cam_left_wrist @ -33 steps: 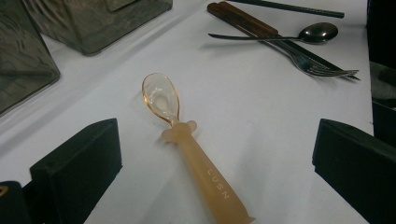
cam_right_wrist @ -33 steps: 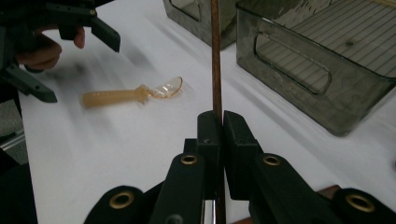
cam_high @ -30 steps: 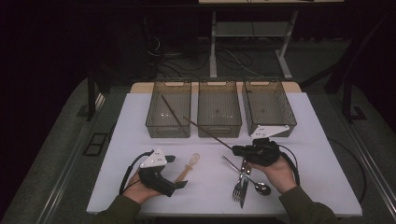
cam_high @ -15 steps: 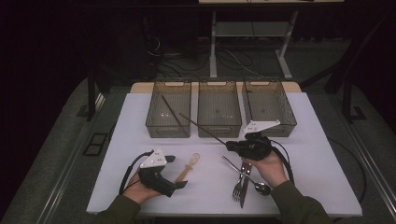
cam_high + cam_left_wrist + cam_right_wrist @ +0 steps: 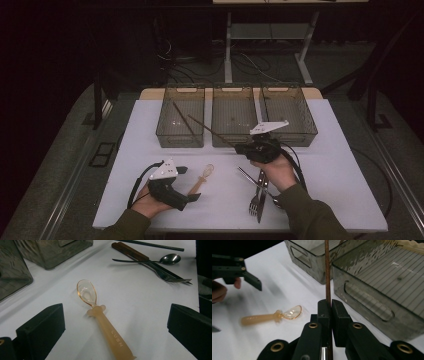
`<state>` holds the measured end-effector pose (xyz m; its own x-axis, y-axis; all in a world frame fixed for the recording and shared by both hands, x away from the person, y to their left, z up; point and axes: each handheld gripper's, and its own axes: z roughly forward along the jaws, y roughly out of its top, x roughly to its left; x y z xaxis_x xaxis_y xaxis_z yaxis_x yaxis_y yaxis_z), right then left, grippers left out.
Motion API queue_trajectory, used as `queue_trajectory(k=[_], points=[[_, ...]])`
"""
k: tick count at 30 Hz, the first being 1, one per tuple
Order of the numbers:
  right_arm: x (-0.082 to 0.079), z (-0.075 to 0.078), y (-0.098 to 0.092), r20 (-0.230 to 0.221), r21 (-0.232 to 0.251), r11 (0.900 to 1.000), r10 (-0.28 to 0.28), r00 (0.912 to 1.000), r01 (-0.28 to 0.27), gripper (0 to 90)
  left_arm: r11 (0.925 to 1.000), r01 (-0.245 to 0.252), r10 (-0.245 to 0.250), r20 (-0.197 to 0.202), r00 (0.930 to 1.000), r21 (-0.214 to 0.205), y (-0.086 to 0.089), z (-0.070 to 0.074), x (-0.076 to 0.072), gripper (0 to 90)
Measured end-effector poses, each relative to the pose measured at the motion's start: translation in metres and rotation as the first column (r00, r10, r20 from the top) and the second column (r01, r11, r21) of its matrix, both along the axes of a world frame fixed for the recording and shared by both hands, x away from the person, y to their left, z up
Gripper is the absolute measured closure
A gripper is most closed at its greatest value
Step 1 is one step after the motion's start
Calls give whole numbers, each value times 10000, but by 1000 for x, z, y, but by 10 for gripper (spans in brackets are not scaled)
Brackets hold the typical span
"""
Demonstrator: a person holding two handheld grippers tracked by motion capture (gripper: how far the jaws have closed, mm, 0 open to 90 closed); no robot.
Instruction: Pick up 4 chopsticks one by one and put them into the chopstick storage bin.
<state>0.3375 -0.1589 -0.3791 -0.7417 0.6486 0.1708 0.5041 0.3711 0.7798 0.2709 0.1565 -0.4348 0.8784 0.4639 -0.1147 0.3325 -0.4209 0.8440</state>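
My right gripper (image 5: 240, 147) is shut on a dark brown chopstick (image 5: 210, 131), which slants up and left over the gap between the left bin (image 5: 181, 138) and the middle bin (image 5: 232, 90). In the right gripper view the jaws (image 5: 329, 307) pinch the chopstick (image 5: 327, 270) upright between them. My left gripper (image 5: 187, 184) rests on the table at the front left, open. An amber plastic spoon (image 5: 100, 317) lies on the table between its wide-set jaws, untouched. A second chopstick (image 5: 181, 117) lies inside the left bin.
A third clear bin (image 5: 289, 89) stands at the back right. A fork (image 5: 172, 277), a metal spoon (image 5: 170, 258) and a wooden-handled knife (image 5: 130, 251) lie together on the white table (image 5: 340, 170) under my right forearm.
My right gripper has carried the chopstick left and toward the bins, rising slightly. The left gripper and the amber spoon have stayed put.
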Motion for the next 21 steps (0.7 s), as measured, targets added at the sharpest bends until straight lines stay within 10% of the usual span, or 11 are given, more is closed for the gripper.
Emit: queue_trajectory(k=[21], points=[[45,20,41,-226,-179,9973,-719,9972,715,854,9999,13,-13,-30,10000,-108,1,1,0,2]])
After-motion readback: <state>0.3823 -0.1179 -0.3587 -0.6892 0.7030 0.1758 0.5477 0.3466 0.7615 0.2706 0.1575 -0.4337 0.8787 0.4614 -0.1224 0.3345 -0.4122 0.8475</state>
